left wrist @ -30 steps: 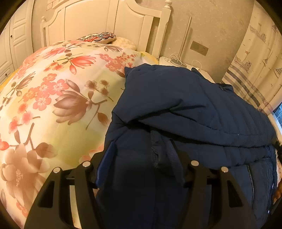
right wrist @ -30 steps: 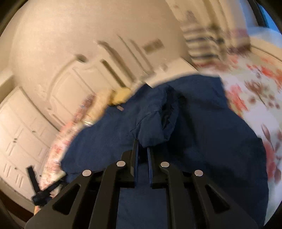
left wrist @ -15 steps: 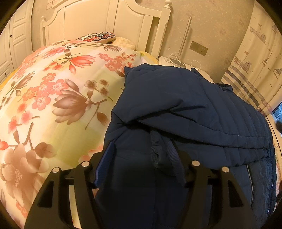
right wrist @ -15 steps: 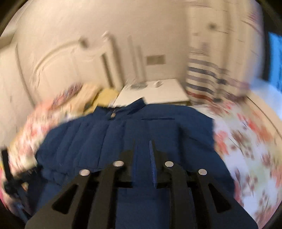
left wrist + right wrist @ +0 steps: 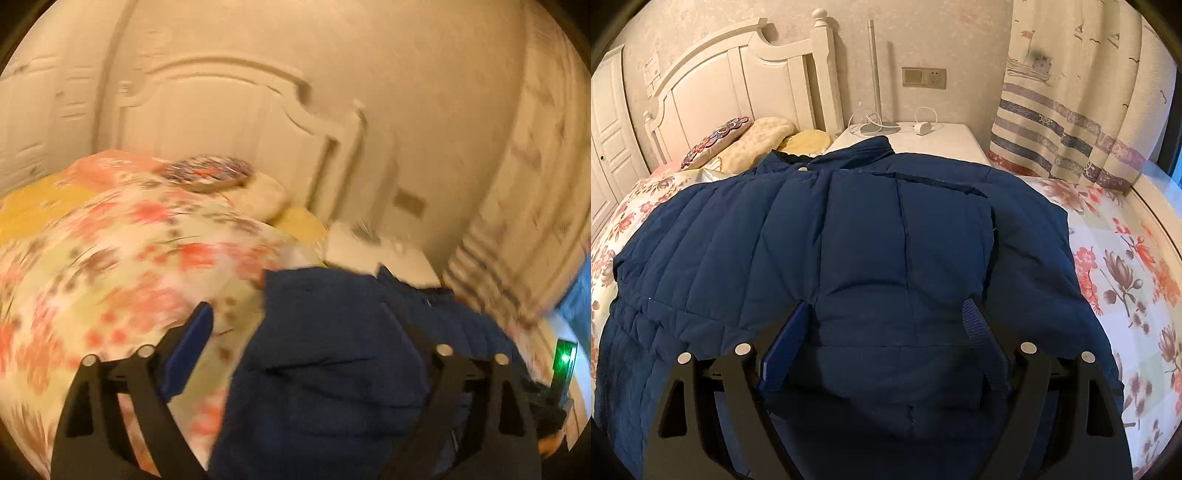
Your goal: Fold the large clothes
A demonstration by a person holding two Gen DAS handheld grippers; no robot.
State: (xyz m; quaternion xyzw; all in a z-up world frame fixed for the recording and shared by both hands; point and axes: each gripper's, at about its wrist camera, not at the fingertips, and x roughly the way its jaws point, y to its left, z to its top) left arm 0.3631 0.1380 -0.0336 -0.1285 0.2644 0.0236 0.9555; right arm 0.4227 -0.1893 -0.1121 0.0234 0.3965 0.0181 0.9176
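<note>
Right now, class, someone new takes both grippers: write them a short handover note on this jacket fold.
Left gripper: jaws opening, nothing pinched; jacket below.
Right gripper: jaws opening, pads clear of the cloth.
Navy padded jacket lies on the floral quilt, collar towards the headboard.
Done: both sleeves appear folded in over the body.
Left: probably fold hem up to collar, then smooth.

The left gripper (image 5: 306, 332) rises off the navy jacket (image 5: 849, 240) – its jaws are opening, the fold they clasped a second ago now loose between them. The right gripper (image 5: 886, 325), pinched on a raised fold before, is opening too – that sleeve now lies flat across the jacket's front
</note>
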